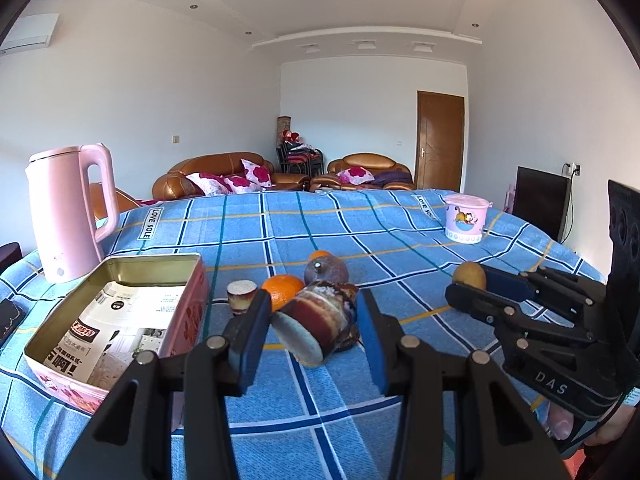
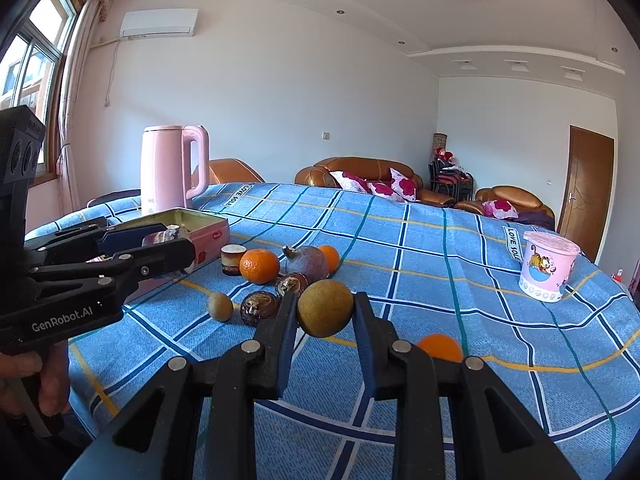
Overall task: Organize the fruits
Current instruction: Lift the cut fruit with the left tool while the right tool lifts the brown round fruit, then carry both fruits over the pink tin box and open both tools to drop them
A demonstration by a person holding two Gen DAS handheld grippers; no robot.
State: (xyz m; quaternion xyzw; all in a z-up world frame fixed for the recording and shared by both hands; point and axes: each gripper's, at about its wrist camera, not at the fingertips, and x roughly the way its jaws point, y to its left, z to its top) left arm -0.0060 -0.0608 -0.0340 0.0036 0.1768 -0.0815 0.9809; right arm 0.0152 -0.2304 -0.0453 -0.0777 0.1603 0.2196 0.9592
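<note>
My left gripper [image 1: 314, 324] is shut on a short piece of dark red sugarcane [image 1: 316, 322] and holds it above the blue checked cloth, right of the open pink tin [image 1: 60, 336]. My right gripper [image 2: 325, 312] is shut on a brown-green kiwi [image 2: 325, 308], lifted off the table. On the cloth lie a second cane piece [image 2: 232, 259], an orange [image 2: 259, 266], a purple fruit [image 2: 306, 265], another orange [image 2: 330, 258], two dark round fruits [image 2: 260, 308], a small kiwi [image 2: 220, 306] and an orange [image 2: 439, 347] near my right fingers.
A pink kettle [image 1: 68, 212] stands behind the tin. A pink cartoon tub [image 2: 548, 270] stands at the far right of the table. The tin holds printed paper [image 1: 120, 320]. Sofas and a door lie beyond the table.
</note>
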